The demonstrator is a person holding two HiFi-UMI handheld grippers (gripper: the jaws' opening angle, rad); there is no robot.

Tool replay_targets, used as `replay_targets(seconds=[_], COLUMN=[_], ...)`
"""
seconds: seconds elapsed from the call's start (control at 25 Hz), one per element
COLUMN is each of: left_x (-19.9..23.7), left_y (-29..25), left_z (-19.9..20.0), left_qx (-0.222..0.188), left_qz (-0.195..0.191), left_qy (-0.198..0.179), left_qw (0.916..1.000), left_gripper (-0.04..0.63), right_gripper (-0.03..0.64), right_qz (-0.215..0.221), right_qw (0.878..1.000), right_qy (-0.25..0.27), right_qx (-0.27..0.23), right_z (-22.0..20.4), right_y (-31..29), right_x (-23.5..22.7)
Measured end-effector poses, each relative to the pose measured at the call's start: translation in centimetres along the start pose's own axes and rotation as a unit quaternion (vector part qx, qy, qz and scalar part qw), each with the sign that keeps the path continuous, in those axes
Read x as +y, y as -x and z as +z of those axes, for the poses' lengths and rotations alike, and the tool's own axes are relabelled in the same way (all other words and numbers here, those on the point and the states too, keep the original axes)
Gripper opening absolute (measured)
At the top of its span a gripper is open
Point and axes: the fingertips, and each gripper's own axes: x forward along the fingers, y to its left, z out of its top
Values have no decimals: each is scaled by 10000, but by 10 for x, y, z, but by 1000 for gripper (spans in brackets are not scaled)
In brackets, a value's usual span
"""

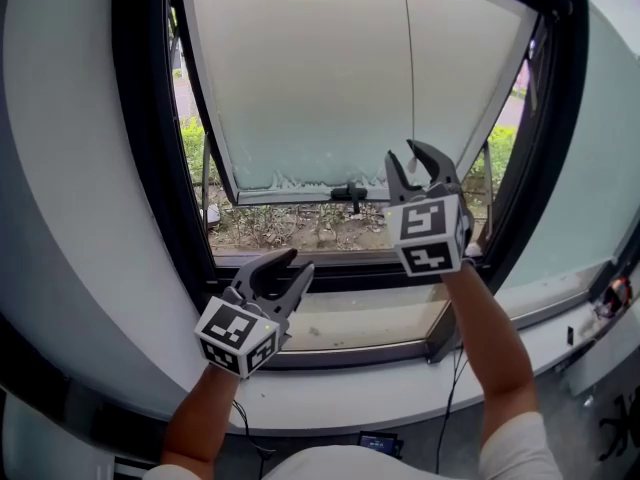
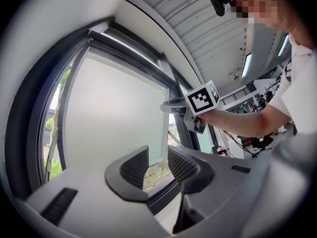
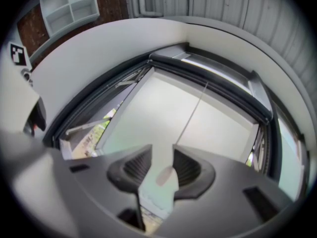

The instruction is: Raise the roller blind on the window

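tongs on the right (image 1: 403, 154) stood part open around the thin pull cord (image 1: 410, 58), with a pale, blurred knob (image 3: 166, 175), likely the cord's end, loose between the pads and not pinched. tongs on the left (image 1: 300, 261) gaped empty near the sill (image 1: 380, 320). the roller blind (image 1: 330, 78) hung most of the way down the far window, its bottom bar (image 1: 300, 194) above a strip of garden (image 1: 300, 224). the fabric looked light and limp. the cord looked slick and slender, best gripped just above the knob.
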Motion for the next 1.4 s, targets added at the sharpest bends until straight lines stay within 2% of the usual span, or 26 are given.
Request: replay_targets(seconds=[0.44, 1.08, 1.24, 1.4], left_x=[15, 17, 7, -6], left_y=[8, 18, 27, 41], left_z=[-4, 4, 14, 23], left_qx=[-32, -149, -250, -356], left_qz=[-160, -418, -456, -364], left_qy=[48, 238, 294, 368], left_qw=[9999, 9987, 9982, 9980], left_gripper=[140, 140, 140, 140], right_gripper=[149, 152, 152, 149], right_qz=[-322, -361, -442, -308], right_qw=[9993, 9986, 9985, 9984], right_qy=[-6, 156, 5, -372], right_qx=[176, 362, 327, 281], right_z=[4, -2, -5, -11], right_y=[-1, 22, 42, 70], right_x=[-7, 3, -4, -3])
